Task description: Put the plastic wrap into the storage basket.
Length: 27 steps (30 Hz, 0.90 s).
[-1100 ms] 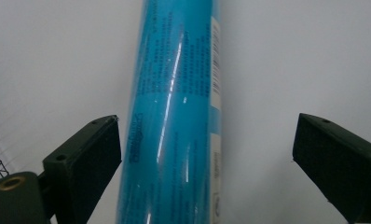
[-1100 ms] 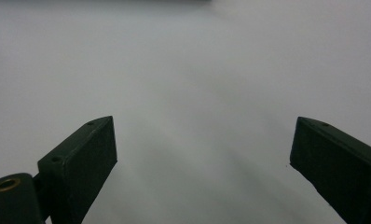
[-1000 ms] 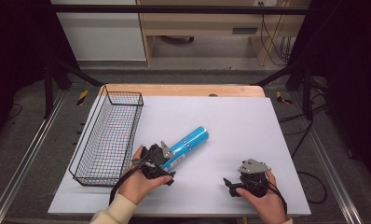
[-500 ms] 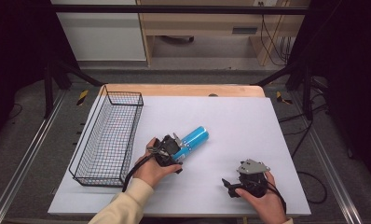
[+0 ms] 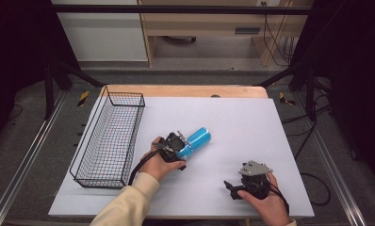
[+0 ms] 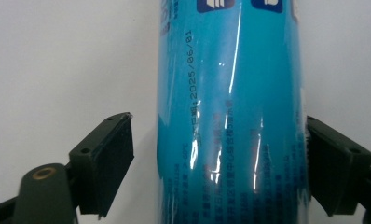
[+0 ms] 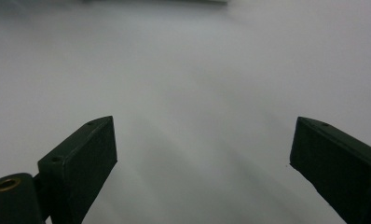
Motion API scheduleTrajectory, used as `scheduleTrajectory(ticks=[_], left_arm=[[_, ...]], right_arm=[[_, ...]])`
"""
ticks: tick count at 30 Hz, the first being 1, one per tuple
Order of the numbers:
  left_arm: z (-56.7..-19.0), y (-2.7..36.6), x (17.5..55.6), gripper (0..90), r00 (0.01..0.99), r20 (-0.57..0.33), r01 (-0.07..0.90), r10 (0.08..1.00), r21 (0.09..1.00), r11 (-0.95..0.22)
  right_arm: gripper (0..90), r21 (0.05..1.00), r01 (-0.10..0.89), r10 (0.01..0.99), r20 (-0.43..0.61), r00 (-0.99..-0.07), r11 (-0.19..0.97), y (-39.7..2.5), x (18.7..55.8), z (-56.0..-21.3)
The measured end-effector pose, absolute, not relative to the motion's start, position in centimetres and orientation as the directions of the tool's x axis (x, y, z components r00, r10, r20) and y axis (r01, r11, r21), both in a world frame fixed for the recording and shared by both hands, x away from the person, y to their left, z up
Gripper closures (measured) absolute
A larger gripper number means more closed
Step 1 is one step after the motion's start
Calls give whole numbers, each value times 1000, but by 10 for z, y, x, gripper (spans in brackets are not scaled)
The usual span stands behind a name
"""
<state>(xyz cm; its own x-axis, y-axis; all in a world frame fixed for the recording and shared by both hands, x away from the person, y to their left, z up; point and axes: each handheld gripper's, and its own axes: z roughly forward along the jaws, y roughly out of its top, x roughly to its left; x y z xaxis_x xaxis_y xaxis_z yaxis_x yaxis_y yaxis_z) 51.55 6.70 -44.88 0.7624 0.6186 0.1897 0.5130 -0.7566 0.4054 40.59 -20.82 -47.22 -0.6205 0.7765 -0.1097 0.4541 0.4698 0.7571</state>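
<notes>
Closing in on the blue can

Straddling the blue can [image 6: 230, 116], which lies on its side on the desk [image 5: 251, 122] near the wire basket [image 5: 111, 136], our left hand-held gripper [image 5: 176, 147] is open, one jaw touching. Our right hand-held gripper [image 5: 232, 187] rests wide open, empty.

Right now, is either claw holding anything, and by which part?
Nothing is gripped yet: the left claw straddles the blue can, still open; the right claw is open.
</notes>
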Motion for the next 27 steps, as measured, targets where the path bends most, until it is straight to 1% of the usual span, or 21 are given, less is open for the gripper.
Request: scheduleTrajectory(ticks=[5,9,11,14,16,18,24,27], left_arm=[[-450,67,518,195,766,173,524,619,389,-758],[-451,67,521,210,769,136,542,624,379,-750],[-451,66,521,235,777,122,541,617,371,-755],[-452,65,521,307,786,101,540,610,367,-757],[-452,65,520,309,789,105,536,605,362,-763],[-452,66,521,313,777,86,555,623,372,-744],[-450,64,518,316,773,106,559,625,354,-750],[-448,65,517,317,774,96,561,625,352,-749]], right_arm=[[77,757,454,776,-109,-621,470,-208,406,-473],[78,757,454,774,-107,-624,470,-208,406,-473],[78,756,454,774,-107,-624,471,-208,406,-473],[78,756,454,774,-108,-624,471,-208,406,-473],[78,754,455,774,-109,-624,474,-208,406,-473],[79,754,455,774,-111,-624,474,-208,406,-473],[79,753,461,777,-103,-621,469,-208,406,-473],[79,753,461,776,-104,-622,470,-209,406,-474]])
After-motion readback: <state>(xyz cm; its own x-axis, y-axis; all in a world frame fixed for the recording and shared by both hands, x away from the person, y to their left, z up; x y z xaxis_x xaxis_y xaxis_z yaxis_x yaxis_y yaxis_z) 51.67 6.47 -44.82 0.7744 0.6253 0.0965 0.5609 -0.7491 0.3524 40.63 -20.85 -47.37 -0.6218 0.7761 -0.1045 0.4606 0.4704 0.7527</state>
